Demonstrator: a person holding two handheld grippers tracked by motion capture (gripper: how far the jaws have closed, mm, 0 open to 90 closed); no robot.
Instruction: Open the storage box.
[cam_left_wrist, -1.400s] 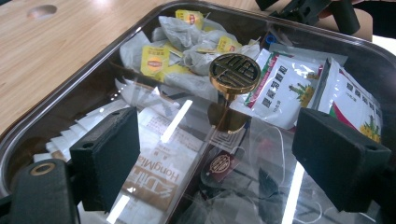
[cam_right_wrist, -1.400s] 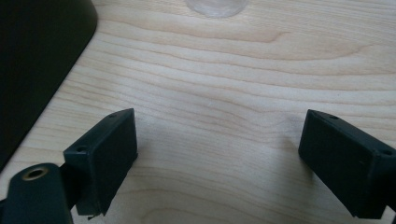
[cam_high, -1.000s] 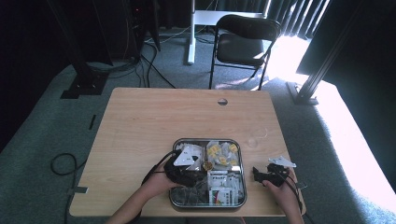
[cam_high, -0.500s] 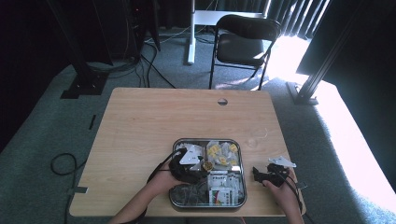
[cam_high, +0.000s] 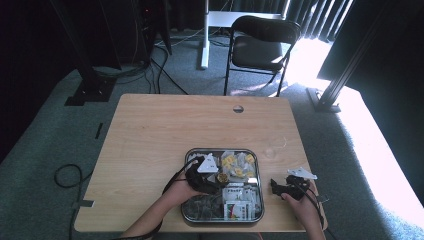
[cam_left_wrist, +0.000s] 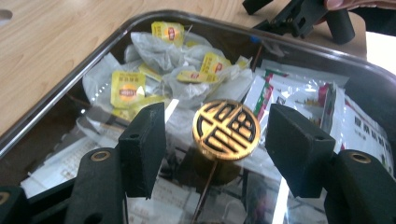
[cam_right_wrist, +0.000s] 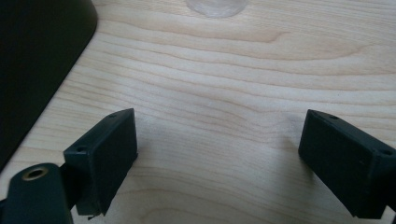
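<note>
1. Near the tabletop's (cam_high: 150, 140) front edge, inside the tray (cam_left_wrist: 42, 116), our left gripper's (cam_left_wrist: 215, 140) fingers, just closing, flank the gold-topped knob (cam_left_wrist: 226, 128) without touching.
2. Our right gripper (cam_right_wrist: 219, 158) spreads wide over bare wood.

A round gold medallion (cam_left_wrist: 226, 129) with a black cut-out pattern stands upright on a dark stem near the middle of the metal tray (cam_left_wrist: 56, 100), among tea bags.

Left gripper (cam_left_wrist: 215, 140) jaws narrowing — right gripper (cam_right_wrist: 219, 158) agape
</note>
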